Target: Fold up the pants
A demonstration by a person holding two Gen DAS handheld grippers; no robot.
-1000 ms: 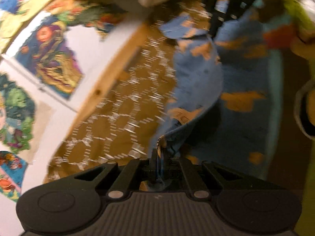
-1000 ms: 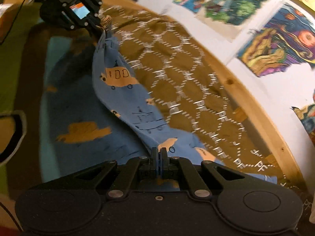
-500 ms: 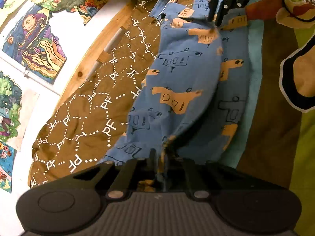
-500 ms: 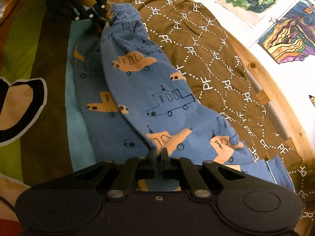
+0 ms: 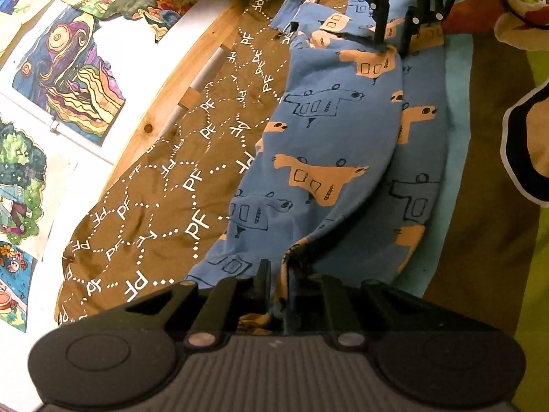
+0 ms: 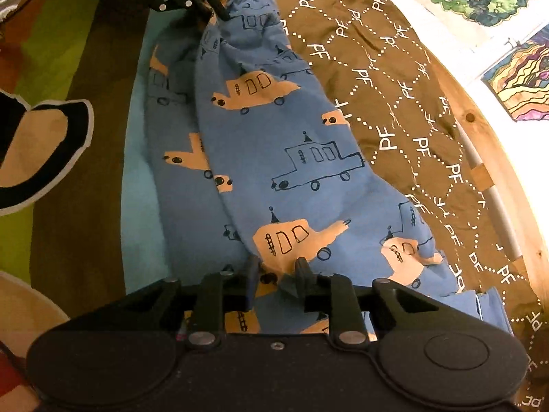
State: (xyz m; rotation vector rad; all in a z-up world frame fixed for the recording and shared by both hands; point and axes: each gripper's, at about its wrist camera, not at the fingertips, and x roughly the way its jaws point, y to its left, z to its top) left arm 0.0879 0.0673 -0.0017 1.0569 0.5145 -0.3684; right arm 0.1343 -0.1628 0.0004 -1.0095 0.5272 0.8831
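The blue pants (image 5: 329, 144) with orange and outlined car prints lie folded lengthwise on the bed, one leg laid over the other; they also show in the right wrist view (image 6: 274, 158). My left gripper (image 5: 277, 274) sits at the waistband end with its fingers slightly apart and fabric loose between them. It shows in the right wrist view (image 6: 206, 13) at the far end. My right gripper (image 6: 276, 267) is open at the leg-cuff end, with cloth lying between the fingers. It shows in the left wrist view (image 5: 394, 39) at the far end.
A brown blanket (image 5: 164, 185) with white "PF" print lies beside the pants toward the wall. A wooden bed rail (image 6: 487, 158) and posters (image 5: 65, 79) border that side. A striped green, brown and teal bedspread (image 6: 85, 51) lies on the other side.
Both grippers carried the upper leg over and down onto the lower one, then opened: they were pinched shut on the fabric before and now stand apart, the pants lying flat.
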